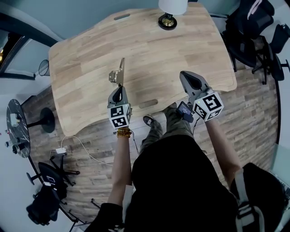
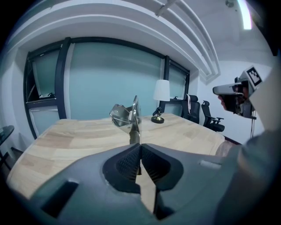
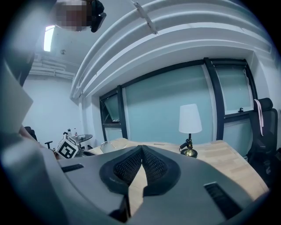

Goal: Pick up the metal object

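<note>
**Head view.**
- Wooden desk (image 1: 90,59): a table lamp (image 1: 168,13) stands at the far edge.
- Left gripper (image 1: 119,87): over the near edge, left of the middle. It points toward the far edge and carries the metal object (image 1: 118,72) at its tip.
- Metal object: a thin plate with a bulkier curved part, reaching out past the jaws over the desk. It appears to be lifted clear of the wood, though this view does not settle that.
- Right gripper (image 1: 186,75): over the near edge toward the right corner, well apart from the object.

**Left gripper view.**
- Jaws pressed together on the lower edge of the object's thin plate, which stands edge-on between the pads.
- The curved, sprung-looking part sits above and to the left of the pinch, with the windows behind it.
- The lamp is beyond it, and office chairs (image 2: 210,115) stand past the desk's right edge.

**Right gripper view.**
- Jaws closed on each other with nothing between them.
- Only desk, lamp and windows lie ahead.

**Hazards (judgement).**
- The pinch is narrow and low on a smooth plate, and most of the mass sits above and to one side. A tilt or a quick swing could pivot the plate in the pads or slide it out.
- The grip sits close to the near edge, so a dropped object could miss the desk and fall to the floor.
- The right gripper is closed and some way off, so it is poorly placed to catch or steady the object.
</note>
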Available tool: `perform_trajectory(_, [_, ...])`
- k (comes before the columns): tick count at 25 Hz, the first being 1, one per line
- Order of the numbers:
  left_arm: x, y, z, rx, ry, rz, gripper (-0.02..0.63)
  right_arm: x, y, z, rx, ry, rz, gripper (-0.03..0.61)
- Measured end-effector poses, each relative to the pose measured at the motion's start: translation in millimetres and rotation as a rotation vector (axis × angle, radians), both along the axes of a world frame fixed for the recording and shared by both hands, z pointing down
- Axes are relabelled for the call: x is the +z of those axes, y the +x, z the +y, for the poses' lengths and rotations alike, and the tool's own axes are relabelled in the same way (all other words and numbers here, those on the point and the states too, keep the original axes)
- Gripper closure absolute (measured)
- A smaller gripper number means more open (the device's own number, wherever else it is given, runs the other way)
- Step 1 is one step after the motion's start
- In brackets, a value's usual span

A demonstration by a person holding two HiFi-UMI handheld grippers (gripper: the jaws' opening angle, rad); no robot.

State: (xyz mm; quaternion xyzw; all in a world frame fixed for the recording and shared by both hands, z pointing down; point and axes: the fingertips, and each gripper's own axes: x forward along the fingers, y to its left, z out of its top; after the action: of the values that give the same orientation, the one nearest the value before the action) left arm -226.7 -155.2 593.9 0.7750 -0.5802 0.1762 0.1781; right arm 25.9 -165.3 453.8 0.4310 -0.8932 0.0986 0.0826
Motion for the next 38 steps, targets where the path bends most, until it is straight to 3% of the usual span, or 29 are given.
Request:
perform_trajectory(10, [-70, 7, -4, 0.044, 0.158, -0.009, 0.594, -11, -18, 0, -0.013, 0.052, -0.001, 0.588])
perform_trajectory(21, [-107, 9, 1, 0.088, 0.222, -0.017, 0.594, -23, -38, 0, -0.028, 0.090, 0.006, 0.588])
perform_trajectory(38, [-192, 14, -8, 0.079, 0.419, -0.020, 0.594, -70, -65, -1, -0.069, 0.188, 0.009, 0.588])
